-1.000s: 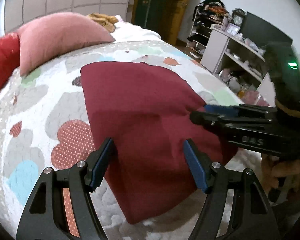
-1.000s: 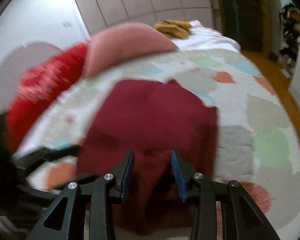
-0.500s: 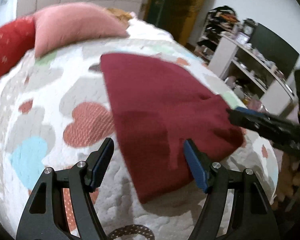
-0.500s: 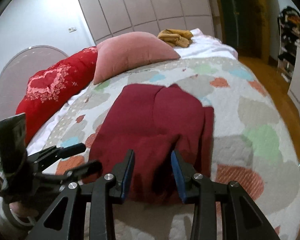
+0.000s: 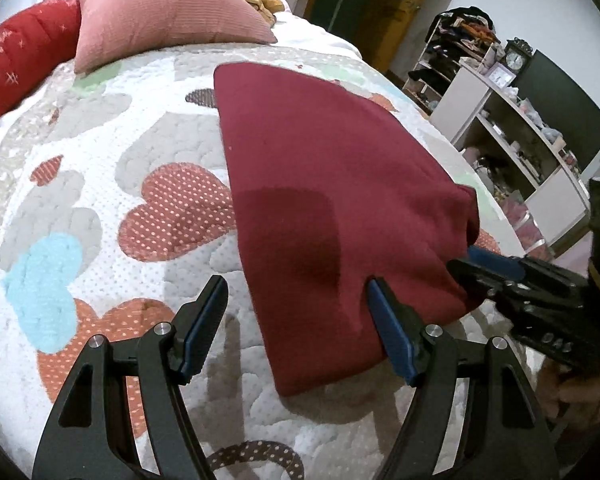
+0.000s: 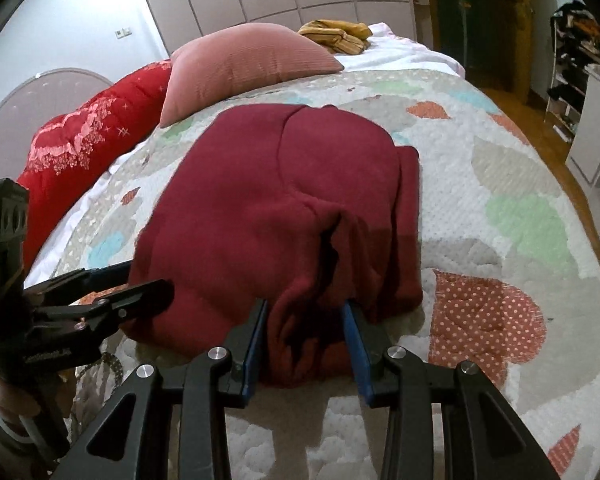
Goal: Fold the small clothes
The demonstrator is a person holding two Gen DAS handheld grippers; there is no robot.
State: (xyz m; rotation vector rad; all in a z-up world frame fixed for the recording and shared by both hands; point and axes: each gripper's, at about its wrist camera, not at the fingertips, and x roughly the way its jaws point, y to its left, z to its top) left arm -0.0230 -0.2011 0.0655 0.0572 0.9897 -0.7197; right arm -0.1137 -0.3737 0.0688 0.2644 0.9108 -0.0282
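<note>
A dark red garment lies folded on the heart-patterned quilt; it also shows in the right wrist view. My left gripper is open and wide, low over the garment's near left edge, with its right finger against the cloth. My right gripper is partly open, with a bunched fold of the garment's near edge between its blue pads. It shows from the side in the left wrist view at the garment's right corner.
A pink pillow and a red quilted cushion lie at the head of the bed. Yellow-brown cloth sits on a white sheet beyond. White shelves with clutter stand right of the bed, over a wooden floor.
The left gripper has moved left and back to the garment's near left edge. The right gripper has come down onto the near edge, and cloth is now bunched between its pads.
</note>
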